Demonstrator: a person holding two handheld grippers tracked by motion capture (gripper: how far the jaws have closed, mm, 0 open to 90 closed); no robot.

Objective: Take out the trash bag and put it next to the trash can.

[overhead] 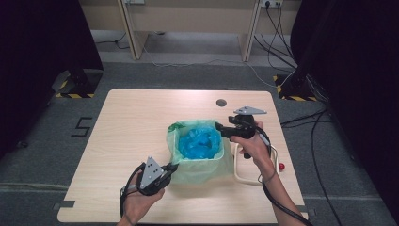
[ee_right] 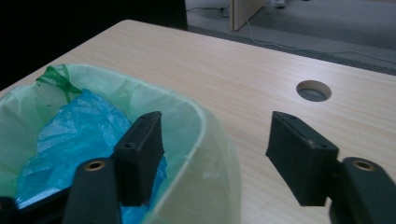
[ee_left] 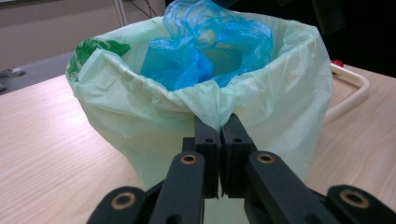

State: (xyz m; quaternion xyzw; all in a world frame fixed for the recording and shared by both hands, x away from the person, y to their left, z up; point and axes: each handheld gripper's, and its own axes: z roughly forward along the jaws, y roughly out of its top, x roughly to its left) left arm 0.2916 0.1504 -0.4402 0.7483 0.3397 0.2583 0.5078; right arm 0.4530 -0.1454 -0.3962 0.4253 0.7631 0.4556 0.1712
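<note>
High view: bin (overhead: 225, 162) stands mid-table, right of centre, lined with a pale green bag (overhead: 200, 169) and holding a crumpled blue bag (overhead: 201, 142).

Your left gripper (overhead: 170, 167) sits at the bin's near-left corner. Left gripper view has its jaws pressed together, pinching a fold of the green bag just under the rim.

Your right gripper (overhead: 221, 129) is at the far-right rim. Right gripper view shows its jaws spread and straddling the rim, one inside over the blue bag, one outside over the table (ee_right: 252, 79). Nothing pinched there yet.

Risks:
- Green film is thin and soft. Pull hard on your small left pinch and it probably stretches or tears.
- Pull one side alone and the light bin may tip or slide.
- Close the right jaws low and you likely grab the stiff bin wall, or snag the blue bag as well.

Materials: green film translucent, wrinkled, draped down the outside, knotted at one corner. Blue film glossier, heaped. Bin rounded-rectangular with a smooth rim. Table pale wood-grain, round cable hole (ee_right: 313, 90) at the far side. White loop-shaped handle (overhead: 242, 172) lies right of the bin.
</note>
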